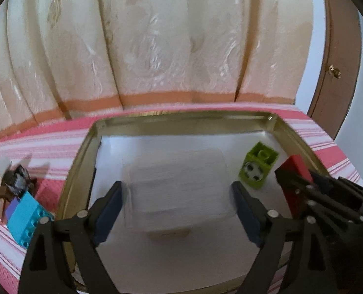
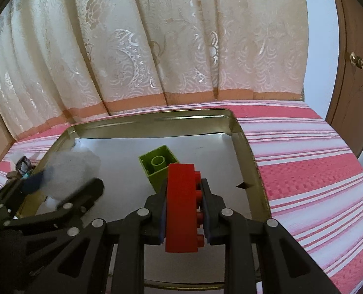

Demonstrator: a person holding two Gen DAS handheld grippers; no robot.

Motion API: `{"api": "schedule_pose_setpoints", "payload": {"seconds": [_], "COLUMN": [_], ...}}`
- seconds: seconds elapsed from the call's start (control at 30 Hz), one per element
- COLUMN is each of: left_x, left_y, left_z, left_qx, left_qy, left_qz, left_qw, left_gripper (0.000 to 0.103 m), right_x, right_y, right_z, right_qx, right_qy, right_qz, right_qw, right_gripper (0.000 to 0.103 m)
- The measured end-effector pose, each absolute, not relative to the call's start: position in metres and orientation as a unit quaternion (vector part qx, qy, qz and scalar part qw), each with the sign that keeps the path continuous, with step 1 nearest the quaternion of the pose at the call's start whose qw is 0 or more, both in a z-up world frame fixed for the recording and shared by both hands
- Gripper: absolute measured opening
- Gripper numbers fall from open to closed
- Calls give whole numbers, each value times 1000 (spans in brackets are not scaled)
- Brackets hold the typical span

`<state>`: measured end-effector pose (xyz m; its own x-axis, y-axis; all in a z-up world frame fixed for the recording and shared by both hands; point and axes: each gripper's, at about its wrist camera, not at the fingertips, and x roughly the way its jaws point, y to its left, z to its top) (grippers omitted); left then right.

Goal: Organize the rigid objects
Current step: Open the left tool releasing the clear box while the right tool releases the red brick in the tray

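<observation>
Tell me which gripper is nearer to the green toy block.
Right. The right gripper, shut on a red brick, is just before the green toy block; the left gripper is farther aside.

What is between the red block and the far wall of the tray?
The green block sits there, right behind the red block that the right tool grips; beyond it the tray floor is bare. The right wrist view shows this.

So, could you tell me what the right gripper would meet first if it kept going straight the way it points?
Probably the green block. The right gripper is shut on a red brick, whose front end points at that block lying on its side in the tray. Depth is unclear; the brick might reach the tray floor first.
</observation>
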<state>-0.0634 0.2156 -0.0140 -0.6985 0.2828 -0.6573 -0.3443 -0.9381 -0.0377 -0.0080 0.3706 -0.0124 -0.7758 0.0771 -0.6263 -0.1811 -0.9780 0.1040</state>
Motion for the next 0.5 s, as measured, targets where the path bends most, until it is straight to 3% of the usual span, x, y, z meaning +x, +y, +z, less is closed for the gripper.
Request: {"api": "schedule_pose_setpoints", "payload": {"seconds": [0.07, 0.17, 0.23, 0.3, 0.5], "left_x": [-65, -63, -61, -58, -54], "left_y": [210, 199, 193, 190, 179], "left_z": [-16, -15, -13, -9, 5], "left_qx": [-358, -354, -346, -334, -303], "left_qy": [36, 11, 1, -2, -10], "left_qz": [919, 921, 924, 928, 940], "left_qw": [160, 164, 164, 163, 156], "left_gripper": [103, 103, 103, 103, 103], "right_x": [-8, -7, -5, -1, 27], "right_y": [372, 371, 368, 367, 381], "right_z": [-13, -11, -8, -4, 18], "right_qx": [-329, -323, -314, -298, -204], "right_qy": [86, 93, 87, 77, 110], "right_qz": [938, 940, 943, 948, 968], "right_qw": [67, 59, 60, 77, 95], "right_gripper": [29, 37, 45, 65, 85]}}
